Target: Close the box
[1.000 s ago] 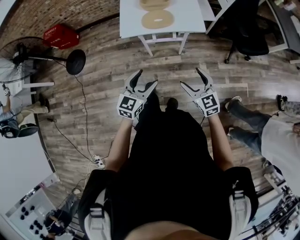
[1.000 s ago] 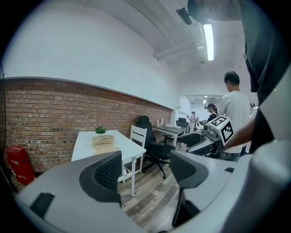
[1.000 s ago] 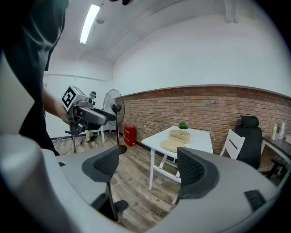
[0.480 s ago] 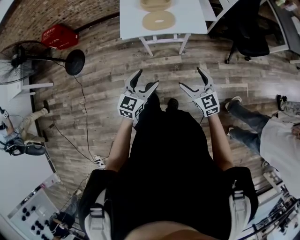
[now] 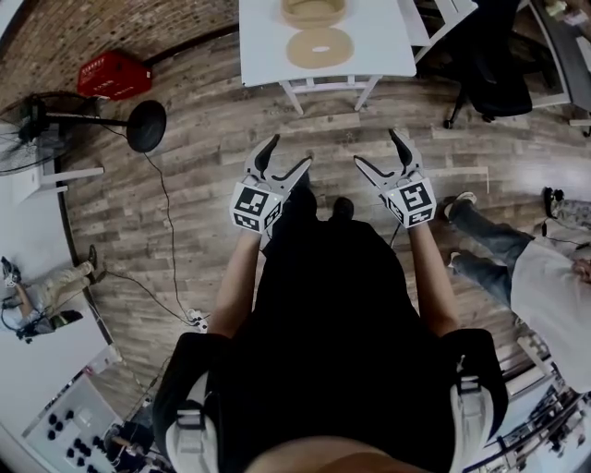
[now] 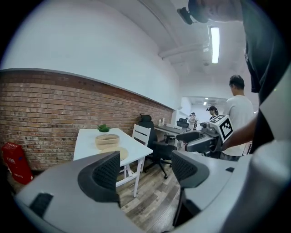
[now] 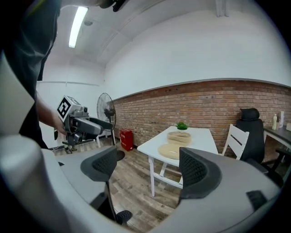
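A round, pale wooden box (image 5: 313, 11) stands open on a white table (image 5: 268, 55) ahead of me, and its flat round lid (image 5: 319, 46) lies on the table in front of it. Both grippers hang over the wooden floor, well short of the table. My left gripper (image 5: 287, 155) is open and holds nothing. My right gripper (image 5: 378, 150) is open too; its jaws are closing slightly with nothing between them. The left gripper view looks between its jaws (image 6: 146, 170) at the box (image 6: 107, 141) and lid (image 6: 119, 154). From the right gripper (image 7: 148, 166), the box (image 7: 178, 137) and lid (image 7: 172, 151) show too.
A red case (image 5: 113, 74) and a standing fan (image 5: 55, 120) with a round base (image 5: 146, 127) are at the left. A cable runs to a power strip (image 5: 196, 321). A black office chair (image 5: 499, 65) stands right of the table. A person (image 5: 545, 277) sits at the right.
The table with box and lid has slid a little lower and rightward in the head view. Both grippers keep nearly the same pose. The person at the far left has moved down the frame.
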